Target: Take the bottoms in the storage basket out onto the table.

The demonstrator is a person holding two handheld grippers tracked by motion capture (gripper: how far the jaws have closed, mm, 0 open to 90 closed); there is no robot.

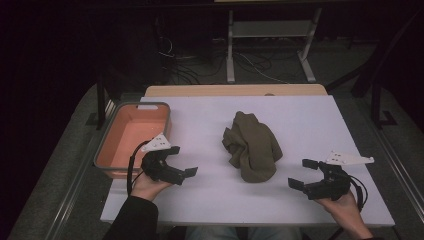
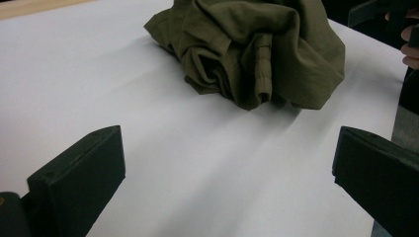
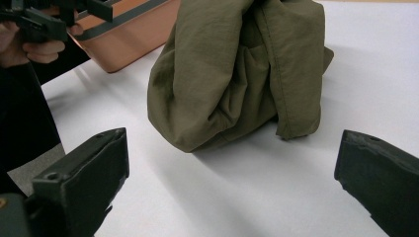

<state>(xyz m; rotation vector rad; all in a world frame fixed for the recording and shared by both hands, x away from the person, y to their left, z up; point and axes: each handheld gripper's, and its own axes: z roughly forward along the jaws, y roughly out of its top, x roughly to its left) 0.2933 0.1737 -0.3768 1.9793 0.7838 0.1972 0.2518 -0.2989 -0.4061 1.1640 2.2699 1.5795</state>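
High view: crumpled olive-green cloth garment heaped near the middle of the white rectangular tabletop, touching neither tool. Left of it, at the table's left edge, a shallow orange plastic bin with a grey rim, nothing visible inside. Black hand-held left gripper just beside the bin's near right corner, jaws spread wide, nothing between them, pointed toward the garment but well apart from it. Black hand-held right gripper near the table's right front, jaws likewise spread, nothing held, aimed left at the garment, near it but not touching. Dark sleeve on the left forearm at the bottom edge.

Left gripper view: two black jaws wide apart at the lower corners, bare white surface between; garment ahead, bunched in folds, resting on the table.

Right gripper view: jaws again far apart and released; garment close ahead, orange bin behind it at upper left, left gripper beside the bin.
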